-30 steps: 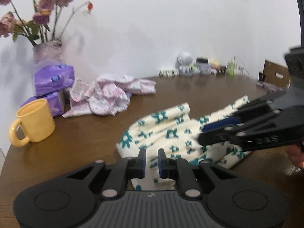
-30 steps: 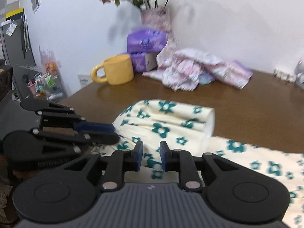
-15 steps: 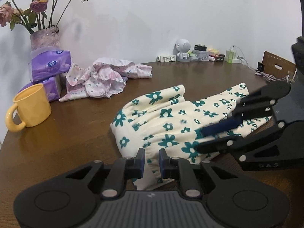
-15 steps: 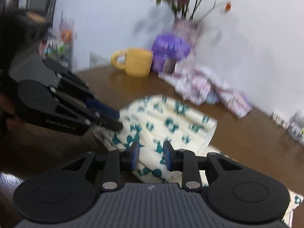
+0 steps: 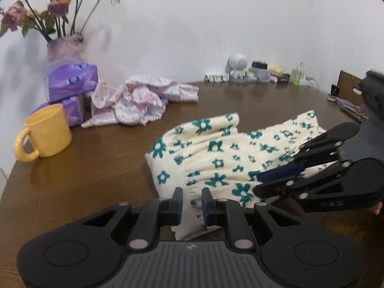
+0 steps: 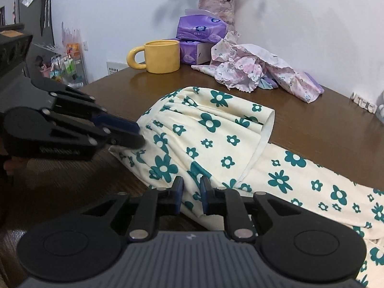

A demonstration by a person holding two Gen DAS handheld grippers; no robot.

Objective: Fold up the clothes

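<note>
A cream garment with teal flowers (image 5: 216,148) lies partly folded on the brown table (image 5: 96,168), its gathered waistband toward the near edge. My left gripper (image 5: 191,201) has a narrow gap with the garment's near hem pinched in it. From the right wrist view the left gripper (image 6: 138,134) bites the waistband corner of the garment (image 6: 211,124). My right gripper (image 6: 191,196) is closing its jaws on the near hem, with cloth between the pads. Seen from the left, the right gripper (image 5: 260,182) nips the same edge further right.
A crumpled pink floral garment (image 5: 134,100) lies at the back left beside purple tissue packs (image 5: 72,84), a flower vase (image 5: 64,50) and a yellow mug (image 5: 45,132). Small items (image 5: 240,69) line the far wall. Bare brown wood shows between mug and garment.
The garment now lies flatter and more spread than a second ago. My right gripper widened a little, then narrowed on the hem while sinking slightly. The left gripper stayed put.
</note>
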